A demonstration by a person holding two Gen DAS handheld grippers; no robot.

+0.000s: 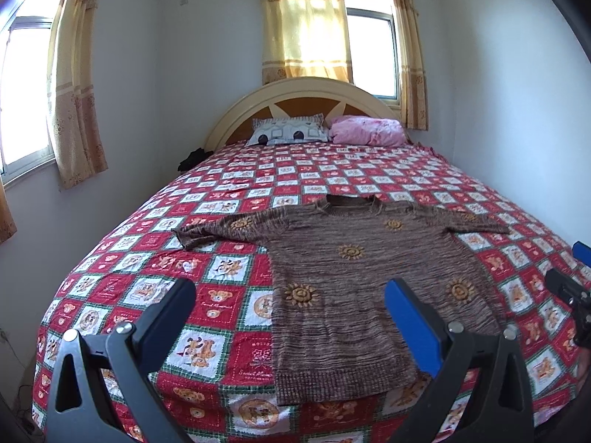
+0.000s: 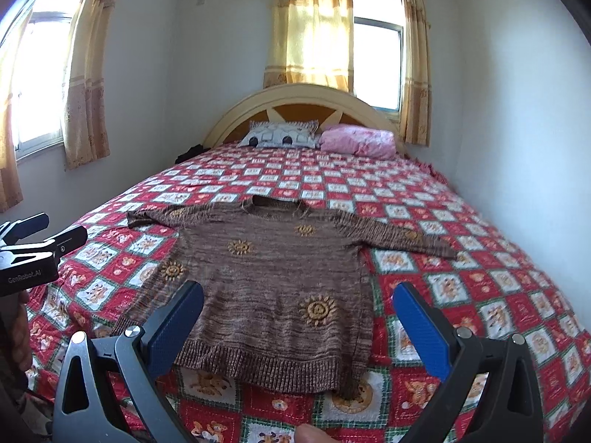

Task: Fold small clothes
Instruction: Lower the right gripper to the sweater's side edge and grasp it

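A small brown knit sweater point(image 1: 354, 280) with orange sun patches lies flat on the bed, face up, both sleeves spread sideways, hem toward me. It also shows in the right wrist view point(image 2: 273, 288). My left gripper point(image 1: 291, 306) is open and empty, held above the sweater's lower left part. My right gripper point(image 2: 299, 313) is open and empty, held above the sweater's hem. Neither touches the cloth. The left gripper also shows at the left edge of the right wrist view point(image 2: 48, 232), and the right gripper's body at the right edge of the left wrist view point(image 1: 570, 295).
The bed has a red, white and green bear-patterned quilt point(image 1: 229, 192). A patterned pillow point(image 1: 288, 131) and a pink bundle point(image 1: 365, 131) lie by the cream headboard point(image 1: 303, 92). White walls stand close on both sides. Curtained windows are behind and to the left.
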